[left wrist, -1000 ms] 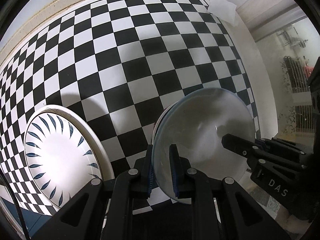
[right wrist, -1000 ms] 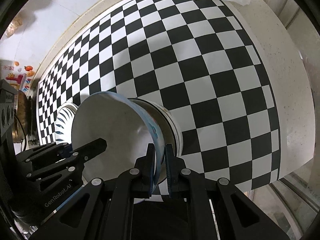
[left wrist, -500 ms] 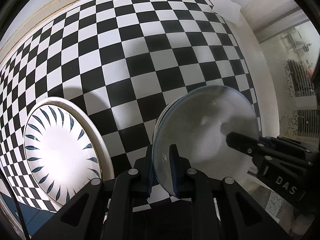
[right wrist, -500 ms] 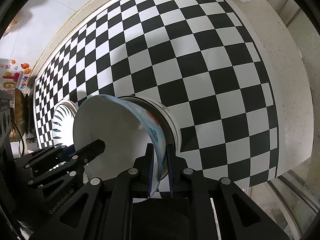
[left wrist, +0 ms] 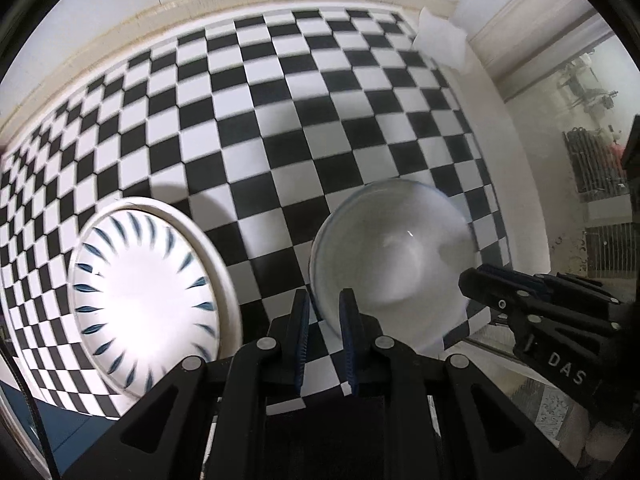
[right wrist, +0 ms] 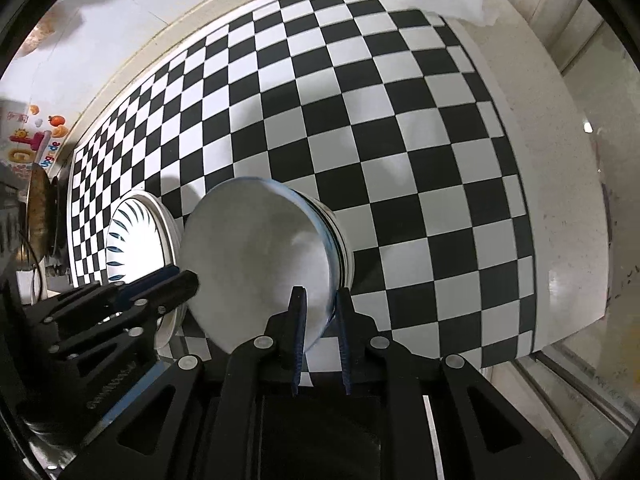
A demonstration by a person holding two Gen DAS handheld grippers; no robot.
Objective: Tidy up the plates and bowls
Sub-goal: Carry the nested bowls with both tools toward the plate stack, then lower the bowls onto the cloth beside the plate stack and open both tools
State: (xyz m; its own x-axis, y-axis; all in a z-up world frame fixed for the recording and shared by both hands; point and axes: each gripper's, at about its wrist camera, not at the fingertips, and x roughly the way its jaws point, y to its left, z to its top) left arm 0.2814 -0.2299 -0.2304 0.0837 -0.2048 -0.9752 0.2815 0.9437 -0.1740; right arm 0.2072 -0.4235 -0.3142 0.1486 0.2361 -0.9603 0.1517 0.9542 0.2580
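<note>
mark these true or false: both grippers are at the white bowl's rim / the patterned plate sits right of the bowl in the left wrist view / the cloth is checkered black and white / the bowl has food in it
1. Both grippers, left gripper and right gripper, are at the rim of the white bowl: true.
2. The blue-patterned plate sits right of the bowl in the left wrist view: false, it lies to the left.
3. The checkered cloth is black and white: true.
4. The bowl has food in it: false, its inside shows bare white.
</note>
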